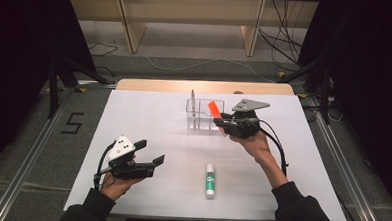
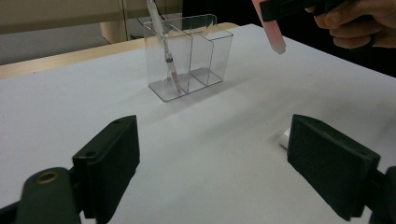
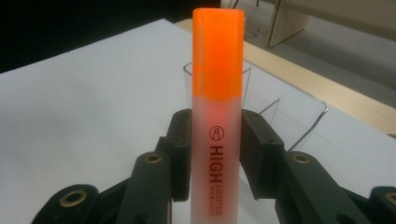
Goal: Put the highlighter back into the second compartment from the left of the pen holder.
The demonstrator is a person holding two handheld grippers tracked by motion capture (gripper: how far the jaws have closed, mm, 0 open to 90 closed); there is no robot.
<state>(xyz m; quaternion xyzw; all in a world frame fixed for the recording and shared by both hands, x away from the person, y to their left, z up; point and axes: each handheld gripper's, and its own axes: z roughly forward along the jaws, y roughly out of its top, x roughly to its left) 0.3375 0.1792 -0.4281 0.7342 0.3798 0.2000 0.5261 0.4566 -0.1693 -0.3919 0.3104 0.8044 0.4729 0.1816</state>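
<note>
We hold an orange-capped highlighter with a frosted translucent plastic barrel pinched between the two black jaws of the right gripper, which press on the barrel from either side just below the cap. In the high view the marker sits tilted in the air, right beside the clear plastic three-compartment pen holder standing on the white table. The holder already has a slim clear pen with a red refill leaning in one end compartment; the other two look free.

We judge the highlighter light and stiff, so a modest squeeze should carry it. Its smooth, rounded barrel looks slippery, though, and it could swivel between flat pads if we tip it quickly. Holding it on the barrel near the middle, as we do now, keeps the cap away from the pads and leaves the lower end free to enter a compartment. The holder looks thin-walled and light; we expect a nudge on its rim would shift or topple it, so the marker should go in without touching the walls.

The left gripper rests low near the table's front left, its jaws spread wide with nothing between them. A white glue stick with a green label lies on the table nearer us.
</note>
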